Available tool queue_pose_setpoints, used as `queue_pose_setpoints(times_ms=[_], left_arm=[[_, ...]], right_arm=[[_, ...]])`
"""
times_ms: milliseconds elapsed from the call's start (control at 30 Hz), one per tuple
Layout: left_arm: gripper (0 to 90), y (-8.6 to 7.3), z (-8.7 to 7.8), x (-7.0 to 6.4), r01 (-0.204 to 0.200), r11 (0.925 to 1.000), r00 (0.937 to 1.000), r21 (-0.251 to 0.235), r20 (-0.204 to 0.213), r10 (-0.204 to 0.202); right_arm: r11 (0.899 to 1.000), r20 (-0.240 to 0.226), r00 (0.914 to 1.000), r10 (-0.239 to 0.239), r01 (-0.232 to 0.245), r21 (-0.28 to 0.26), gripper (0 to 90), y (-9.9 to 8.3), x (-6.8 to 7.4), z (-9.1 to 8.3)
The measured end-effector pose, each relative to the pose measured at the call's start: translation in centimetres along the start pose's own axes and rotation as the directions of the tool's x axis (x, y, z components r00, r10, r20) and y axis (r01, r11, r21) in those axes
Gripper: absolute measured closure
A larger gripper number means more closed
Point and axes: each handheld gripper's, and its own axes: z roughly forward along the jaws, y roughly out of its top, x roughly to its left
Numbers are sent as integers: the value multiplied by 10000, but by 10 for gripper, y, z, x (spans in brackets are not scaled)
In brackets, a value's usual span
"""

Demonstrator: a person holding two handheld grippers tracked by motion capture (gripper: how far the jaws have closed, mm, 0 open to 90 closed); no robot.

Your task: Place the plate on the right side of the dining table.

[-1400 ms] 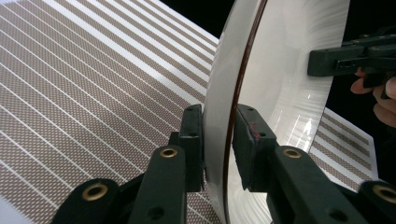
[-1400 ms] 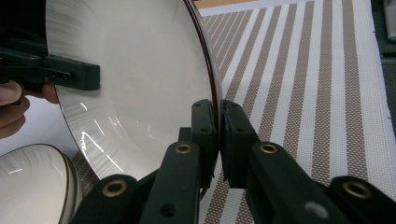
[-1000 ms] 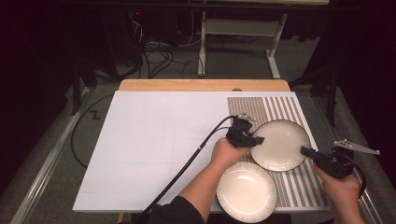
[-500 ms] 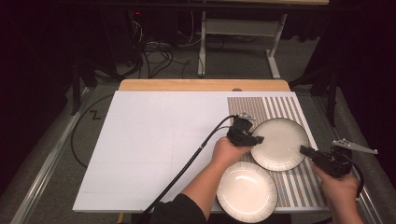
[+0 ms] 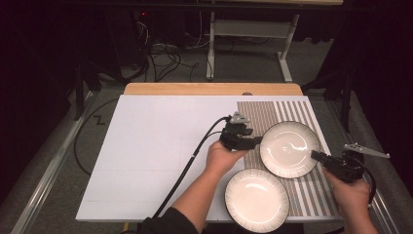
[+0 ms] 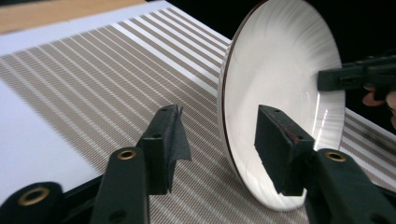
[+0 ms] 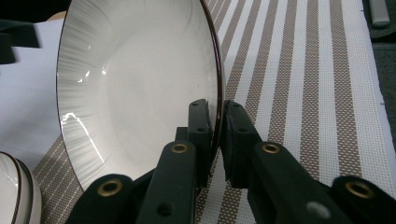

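Observation:
A white plate with a dark rim (image 5: 290, 148) rests over the striped placemat (image 5: 272, 113). My right gripper (image 5: 316, 156) is shut on its right rim; in the right gripper view the jaws (image 7: 215, 116) pinch the edge of the plate (image 7: 140, 84). My left gripper (image 5: 255, 141) is at the plate's left rim. In the left gripper view it (image 6: 219, 140) stands open, its jaws either side of the rim of the plate (image 6: 285, 70) and not pressing it. The right gripper (image 6: 327, 79) shows beyond.
A second white plate (image 5: 256, 200) lies nearer the front edge, half on the placemat, also seen as a plate (image 7: 14, 186) at lower left. A white board (image 5: 160, 146) covers the wooden table (image 5: 209, 88). A black cable (image 5: 195, 151) trails from the left gripper.

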Motion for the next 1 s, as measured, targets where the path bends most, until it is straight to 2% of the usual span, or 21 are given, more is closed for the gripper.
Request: queue_pose_setpoints(times_ms=[33, 267, 367, 467, 567, 733, 900, 1000], left_arm=[[479, -3, -9, 0, -155, 9998, 9999, -96, -77, 154], [400, -27, -68, -5, -560, 9954, 9982, -775, -271, 540], [365, -40, -93, -6, -592, 9933, 9974, -993, -463, 548], [317, -55, -116, -6, -644, 9904, 9949, -1227, -847, 542], [296, -69, -135, -3, -388, 9900, 9965, -1354, -780, 284], [262, -90, -164, 2, -501, 9873, 9910, -1505, -1301, 305], [215, -109, -187, 16, -498, 9891, 9824, -1386, -1854, 235], [169, -118, -200, 23, -438, 9867, 9782, -1567, -2072, 105]], right_arm=[[10000, 28, 10000, -20, 20, -5, 848, 0, 0, 1], [9998, 206, 9998, -71, 68, 169, 838, 4, 1, 6], [9996, 323, 9995, -34, 25, 283, 830, 5, 1, 9], [9991, 428, 9991, 43, -61, 420, 823, 6, 0, 11], [9988, 466, 9989, 38, -61, 495, 820, 6, -2, 13], [9982, 502, 9987, 124, -153, 582, 817, 7, -4, 16], [9977, 562, 9983, 147, -183, 647, 813, 7, -5, 19], [9970, 629, 9978, 197, -243, 733, 808, 8, -6, 21]])
